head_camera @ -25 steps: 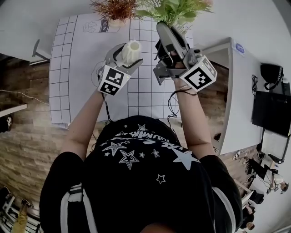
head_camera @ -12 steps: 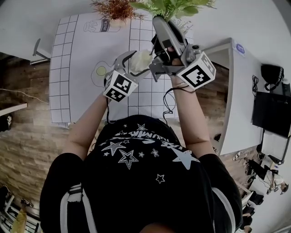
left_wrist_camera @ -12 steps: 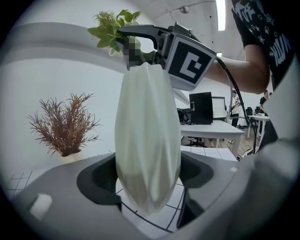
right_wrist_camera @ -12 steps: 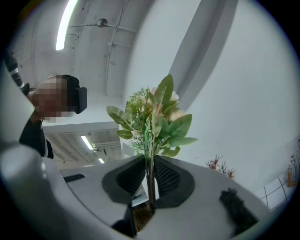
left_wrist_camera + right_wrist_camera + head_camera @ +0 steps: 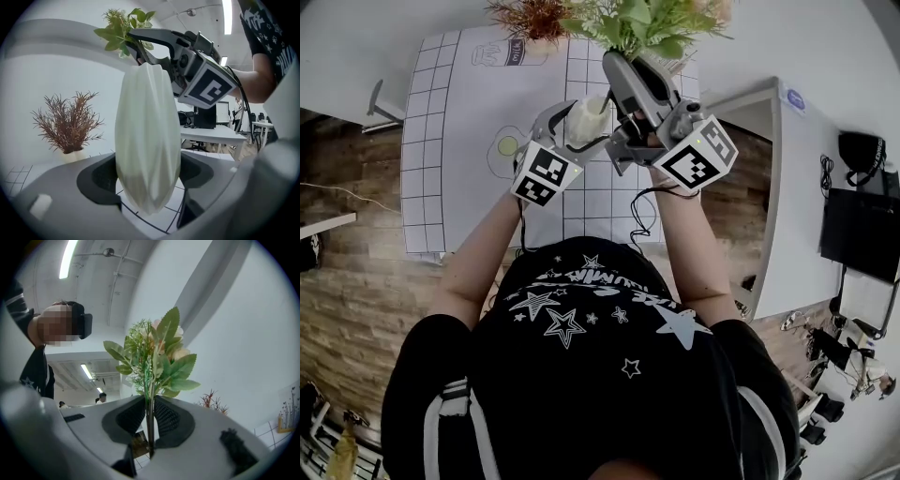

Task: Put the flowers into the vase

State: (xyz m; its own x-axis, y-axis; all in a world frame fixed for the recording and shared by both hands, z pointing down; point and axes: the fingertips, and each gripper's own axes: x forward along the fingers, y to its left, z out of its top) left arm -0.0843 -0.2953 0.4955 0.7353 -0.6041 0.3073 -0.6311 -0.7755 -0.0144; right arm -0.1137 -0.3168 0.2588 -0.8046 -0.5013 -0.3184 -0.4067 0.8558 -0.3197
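Observation:
A ribbed white vase (image 5: 147, 140) stands upright between the jaws of my left gripper (image 5: 149, 187), which is shut on its lower body. The head view shows that vase (image 5: 583, 111) and left gripper (image 5: 577, 124) lifted over the grid mat. My right gripper (image 5: 150, 423) is shut on the thin stems of a bunch of green leaves and pale flowers (image 5: 155, 357). Seen from the head, the right gripper (image 5: 617, 66) reaches in from the right, its tips just above the vase's mouth, with the flowers (image 5: 642, 23) beyond. The left gripper view shows the flowers (image 5: 123, 29) over the vase's rim.
A white grid mat (image 5: 455, 112) with printed drawings covers the table. A dried reddish-brown plant in a small pot (image 5: 534, 17) stands at the mat's far edge, also seen behind the vase (image 5: 69, 123). A grey desk (image 5: 787, 187) lies to the right; wooden floor lies to the left.
My left gripper has carried the vase to the right, close under the right gripper. The right gripper has shifted left with the flowers, over the vase's mouth.

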